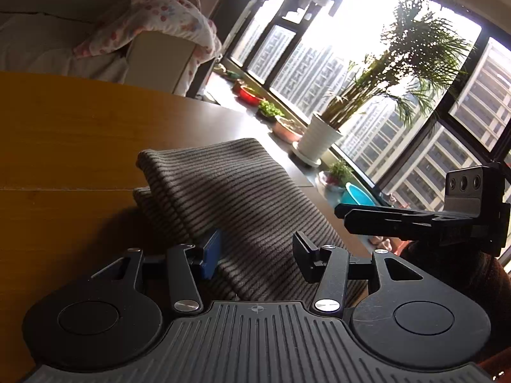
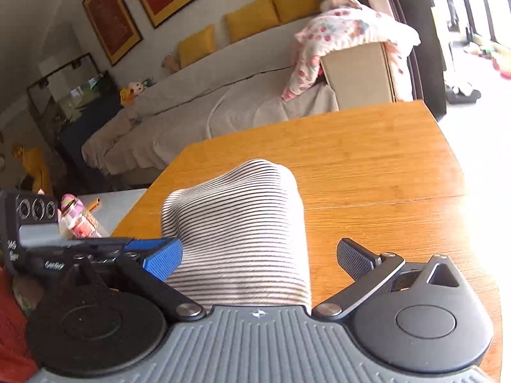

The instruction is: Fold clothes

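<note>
A striped garment (image 1: 230,198) lies folded in a thick bundle on the wooden table (image 1: 64,134). In the left wrist view my left gripper (image 1: 257,253) is open, its blue pad and black pad standing either side of the near end of the cloth. In the right wrist view the same striped garment (image 2: 239,223) bulges up between the fingers of my right gripper (image 2: 260,257), which is open, blue pad at the left and black pad at the right. The right gripper also shows in the left wrist view (image 1: 415,220) at the right, above the cloth's edge.
A sofa (image 2: 198,108) with a flowered blanket (image 2: 345,35) stands beyond the table. A window sill holds a white potted palm (image 1: 319,140) and small pots. A bottle (image 2: 76,220) stands on a grey surface at the table's left. The table edge (image 2: 447,146) is at the right.
</note>
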A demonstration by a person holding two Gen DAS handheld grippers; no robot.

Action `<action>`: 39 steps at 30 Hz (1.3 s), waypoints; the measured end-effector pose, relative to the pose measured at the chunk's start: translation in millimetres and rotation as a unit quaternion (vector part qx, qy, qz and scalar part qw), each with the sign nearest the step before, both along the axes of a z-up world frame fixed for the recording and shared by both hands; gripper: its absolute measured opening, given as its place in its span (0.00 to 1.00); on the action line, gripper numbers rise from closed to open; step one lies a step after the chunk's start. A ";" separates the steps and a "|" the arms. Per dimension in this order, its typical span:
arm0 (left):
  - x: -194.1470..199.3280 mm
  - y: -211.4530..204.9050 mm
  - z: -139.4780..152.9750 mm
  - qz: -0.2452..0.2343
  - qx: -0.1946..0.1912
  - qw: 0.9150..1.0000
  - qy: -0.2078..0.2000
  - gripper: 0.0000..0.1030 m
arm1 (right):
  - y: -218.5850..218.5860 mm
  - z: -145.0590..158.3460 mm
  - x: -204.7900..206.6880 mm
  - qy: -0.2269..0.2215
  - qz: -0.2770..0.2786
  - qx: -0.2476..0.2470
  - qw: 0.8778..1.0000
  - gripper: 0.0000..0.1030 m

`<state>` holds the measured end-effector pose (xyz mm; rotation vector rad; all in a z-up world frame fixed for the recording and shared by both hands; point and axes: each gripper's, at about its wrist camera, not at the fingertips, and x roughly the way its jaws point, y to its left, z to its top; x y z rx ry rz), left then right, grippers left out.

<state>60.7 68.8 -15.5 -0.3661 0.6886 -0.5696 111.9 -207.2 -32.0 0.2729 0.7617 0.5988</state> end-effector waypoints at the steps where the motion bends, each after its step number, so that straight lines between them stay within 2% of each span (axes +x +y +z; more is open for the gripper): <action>1: 0.3 0.2 0.0 -0.001 0.000 1.000 0.000 0.52 | 1.1 -8.9 12.1 0.023 -0.004 0.006 1.000 1.00; 3: 0.0 0.9 -0.3 -0.004 0.000 1.000 -0.001 0.52 | 7.9 -23.7 29.1 0.063 -0.002 0.017 0.998 0.97; 4: 0.2 1.7 -0.9 -0.005 -0.002 1.000 -0.001 0.52 | 13.4 -29.3 35.6 0.076 0.005 0.028 0.997 0.91; 5: 0.8 2.6 -1.5 -0.005 -0.004 1.000 -0.001 0.52 | 18.8 -29.1 36.0 0.074 0.013 0.038 0.996 0.77; 7: 2.3 4.1 -2.6 -0.006 -0.006 1.000 0.001 0.52 | 29.4 -18.6 24.6 0.030 0.037 0.043 0.998 0.77; 9: 1.5 4.5 -3.2 -0.006 0.002 1.000 -0.001 0.54 | 38.5 -5.2 4.9 -0.039 0.068 0.014 0.997 0.77; 13: -3.8 0.2 1.8 -0.002 0.025 1.000 -0.012 0.56 | 35.9 -14.2 -14.7 -0.045 0.053 -0.069 0.995 0.76; 14: -6.7 -2.2 4.2 0.000 0.033 0.999 -0.017 0.56 | 30.0 -15.7 -19.4 -0.041 0.049 -0.068 0.996 0.76; 15: -12.9 -6.1 7.3 0.001 0.048 0.999 -0.022 0.59 | 20.8 -16.2 -24.0 -0.033 0.045 -0.053 0.997 0.76; 18: -31.3 -17.9 16.4 0.006 0.093 0.995 -0.039 0.92 | 4.7 -16.6 -35.9 -0.034 0.035 -0.041 0.998 0.77; 19: -36.7 -21.3 17.9 0.004 0.105 0.994 -0.041 0.92 | -0.7 -18.9 -41.0 -0.035 0.033 -0.038 0.998 0.78; 21: -41.4 -23.9 9.8 -0.016 0.108 0.994 -0.018 0.89 | -5.9 -24.0 -48.2 -0.032 0.034 -0.033 0.998 0.78; 23: -35.8 -24.0 0.1 -0.034 0.100 0.994 0.003 0.75 | -6.6 -27.2 -52.4 -0.034 0.033 -0.032 0.998 0.78; 24: -31.9 -23.7 -4.5 -0.040 0.097 0.994 0.013 0.63 | -4.7 -26.9 -51.8 -0.040 0.034 -0.034 0.998 0.77; 25: -24.7 -22.3 -8.0 -0.039 0.093 0.995 0.021 0.63 | -2.7 -26.7 -51.3 -0.046 0.034 -0.035 0.998 0.71; 27: -3.5 -16.6 -12.0 -0.042 0.076 0.996 0.032 0.63 | 1.4 -27.1 -33.1 -0.051 0.024 -0.039 0.998 0.70; 32: 59.1 -6.5 -11.5 -0.046 0.097 0.994 0.023 0.65 | 12.0 -28.8 23.1 -0.059 -0.010 -0.046 0.997 0.71; 39: 151.5 7.8 -7.1 -0.009 0.114 0.993 0.009 0.70 | 26.8 -32.2 99.9 -0.070 -0.053 -0.054 0.995 0.71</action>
